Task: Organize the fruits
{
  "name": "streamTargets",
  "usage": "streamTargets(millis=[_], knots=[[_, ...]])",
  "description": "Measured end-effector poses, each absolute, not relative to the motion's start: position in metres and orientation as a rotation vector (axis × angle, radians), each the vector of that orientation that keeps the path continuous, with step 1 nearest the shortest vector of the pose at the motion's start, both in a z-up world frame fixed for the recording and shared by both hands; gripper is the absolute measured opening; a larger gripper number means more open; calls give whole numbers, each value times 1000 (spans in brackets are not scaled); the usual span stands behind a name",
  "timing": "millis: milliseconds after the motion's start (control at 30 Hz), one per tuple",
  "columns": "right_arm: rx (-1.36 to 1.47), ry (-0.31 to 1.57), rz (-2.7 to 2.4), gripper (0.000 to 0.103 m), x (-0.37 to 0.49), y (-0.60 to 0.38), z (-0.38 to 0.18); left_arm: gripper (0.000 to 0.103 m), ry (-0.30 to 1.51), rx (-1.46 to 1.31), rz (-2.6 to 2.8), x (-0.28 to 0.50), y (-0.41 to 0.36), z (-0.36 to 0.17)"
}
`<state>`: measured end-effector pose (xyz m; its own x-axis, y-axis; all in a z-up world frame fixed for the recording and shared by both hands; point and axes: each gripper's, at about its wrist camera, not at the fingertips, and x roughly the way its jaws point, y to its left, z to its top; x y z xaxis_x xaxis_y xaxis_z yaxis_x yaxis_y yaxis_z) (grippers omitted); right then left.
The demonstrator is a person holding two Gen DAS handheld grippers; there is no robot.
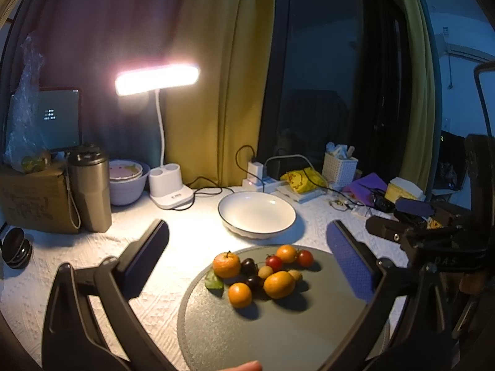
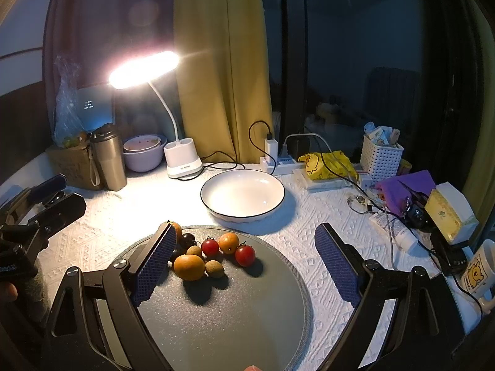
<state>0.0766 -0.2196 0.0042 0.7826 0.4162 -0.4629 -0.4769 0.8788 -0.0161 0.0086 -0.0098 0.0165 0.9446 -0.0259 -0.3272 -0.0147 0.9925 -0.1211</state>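
Observation:
A pile of small fruits lies on a round grey mat [image 1: 278, 334] [image 2: 247, 315]: oranges [image 1: 279, 284] [image 2: 189, 266], red cherry tomatoes [image 1: 305, 257] [image 2: 245, 255], dark grapes [image 1: 249, 266] [image 2: 187, 239] and brownish longans [image 2: 214, 268]. An empty white bowl [image 1: 256, 212] [image 2: 242, 194] with a dark rim stands behind the mat. My left gripper [image 1: 247, 266] is open and empty, above the fruit pile. My right gripper [image 2: 244, 262] is open and empty, its left finger pad [image 2: 154, 266] hiding part of the pile. The right gripper [image 1: 402, 232] also shows at the right of the left wrist view, and the left gripper [image 2: 46, 204] at the left of the right wrist view.
At the back stand a lit desk lamp [image 1: 157, 78] [image 2: 182, 160], a steel tumbler [image 1: 89, 188] [image 2: 108, 157], purple bowls [image 1: 126, 182] [image 2: 144, 151] and a cardboard box [image 1: 31, 201]. Power strip with cables [image 2: 278, 162], a yellow bag [image 2: 328, 160], a white basket [image 2: 382, 154], a tissue box [image 2: 448, 213] and a mug [image 2: 479, 272] crowd the right.

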Motion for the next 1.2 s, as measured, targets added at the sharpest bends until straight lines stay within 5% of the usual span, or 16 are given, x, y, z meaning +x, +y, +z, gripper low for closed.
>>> streamTargets(millis=[700,933,1200], knots=[[-139,603,476,94,129,-208,-42,100,627,-79,-31,72,-12,-51],[-130,683,480,91,155,-208,-68,74,745,-86,-47,92,-11,-81],[-131,784,537,76,179,-197,-95,52,816,-89,-67,102,-12,-98]])
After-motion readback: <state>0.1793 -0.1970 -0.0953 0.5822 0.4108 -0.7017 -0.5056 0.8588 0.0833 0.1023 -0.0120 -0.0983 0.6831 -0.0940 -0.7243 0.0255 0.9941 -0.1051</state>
